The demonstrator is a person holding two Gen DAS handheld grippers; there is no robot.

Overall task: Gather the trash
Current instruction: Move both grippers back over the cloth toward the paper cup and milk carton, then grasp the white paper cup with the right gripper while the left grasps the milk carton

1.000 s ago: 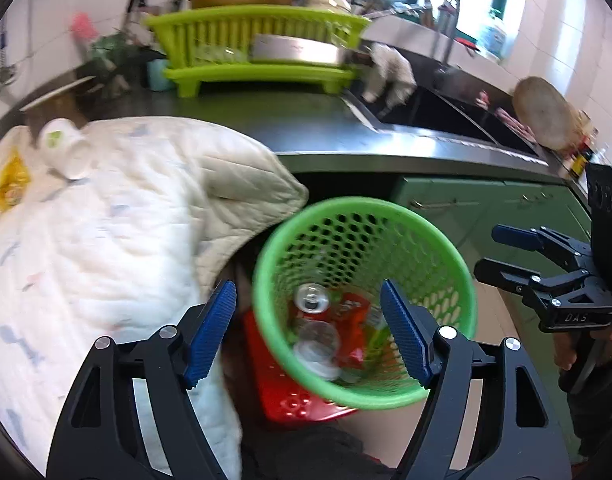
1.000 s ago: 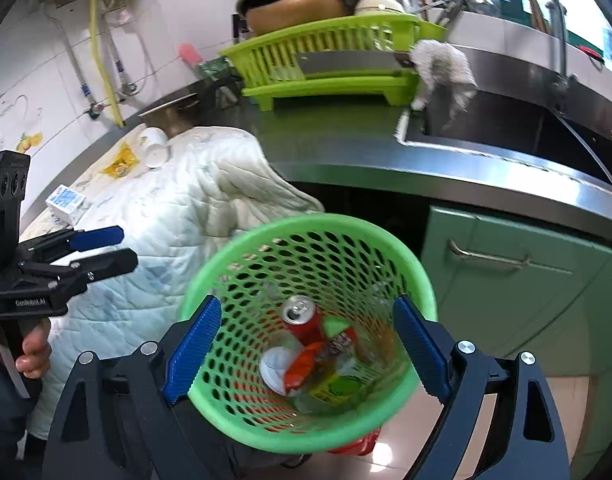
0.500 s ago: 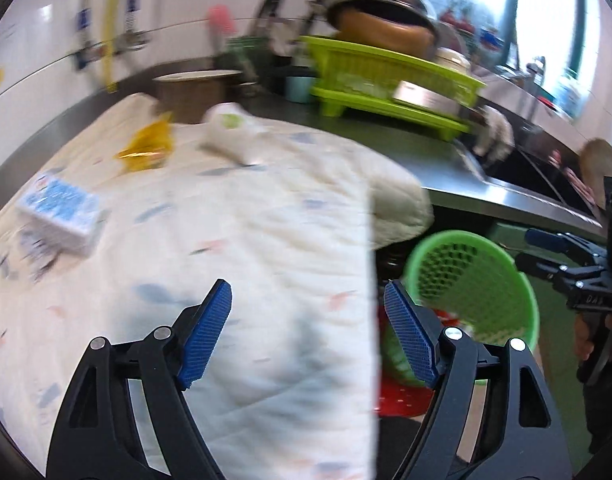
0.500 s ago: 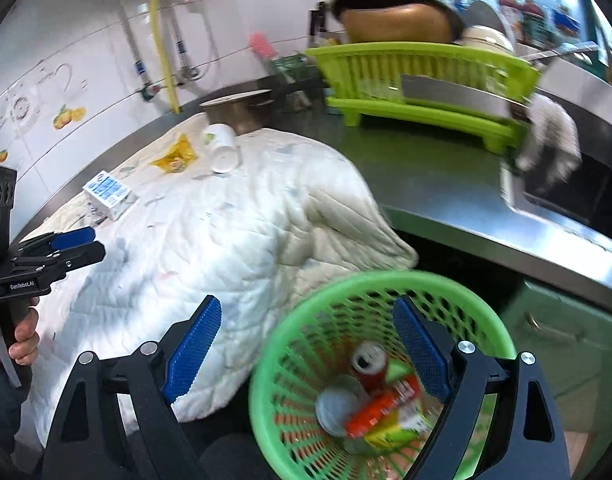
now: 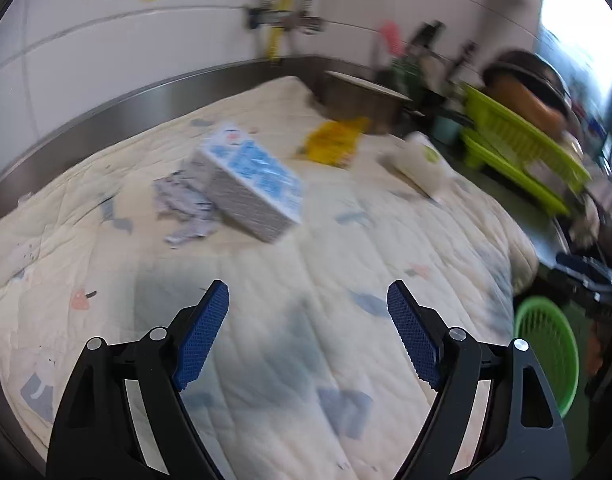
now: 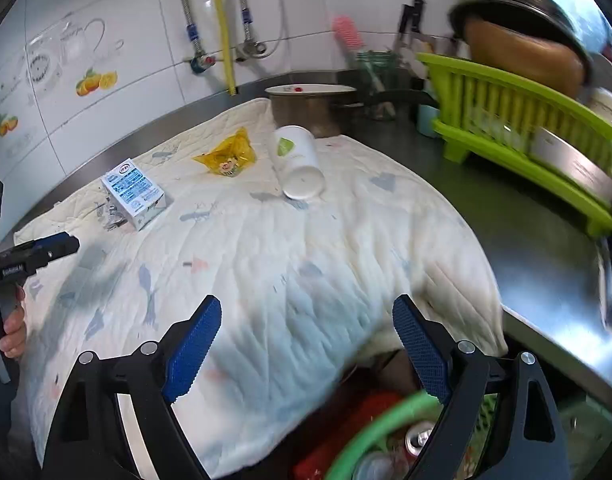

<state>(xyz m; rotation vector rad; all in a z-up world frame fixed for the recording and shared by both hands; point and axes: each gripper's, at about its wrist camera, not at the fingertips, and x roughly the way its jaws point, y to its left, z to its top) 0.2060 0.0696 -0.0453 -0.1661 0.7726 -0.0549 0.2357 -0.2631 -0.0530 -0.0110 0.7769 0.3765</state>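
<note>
A blue-and-white milk carton [image 5: 248,186] [image 6: 133,193] lies on a white quilt [image 5: 306,280] [image 6: 286,260], with crumpled grey foil [image 5: 184,208] beside it. A yellow wrapper [image 5: 335,145] [image 6: 228,156] and a tipped white paper cup [image 5: 423,162] [image 6: 298,164] lie farther back. My left gripper [image 5: 307,336] is open and empty above the quilt, short of the carton. My right gripper [image 6: 306,354] is open and empty over the quilt's near edge. The green trash basket [image 5: 545,344] [image 6: 385,432] stands below the counter with a can and wrappers inside.
A green dish rack [image 6: 525,128] with a pan stands on the steel counter [image 6: 525,240] at the right. A metal pot [image 6: 309,106] sits behind the cup. The tiled wall [image 6: 146,40] carries pipes and hoses. A red object [image 6: 357,424] lies under the basket.
Both grippers have swung up and left from over the basket to over the quilt. The carton, wrapper and cup have come into close view. Both stay open and empty.
</note>
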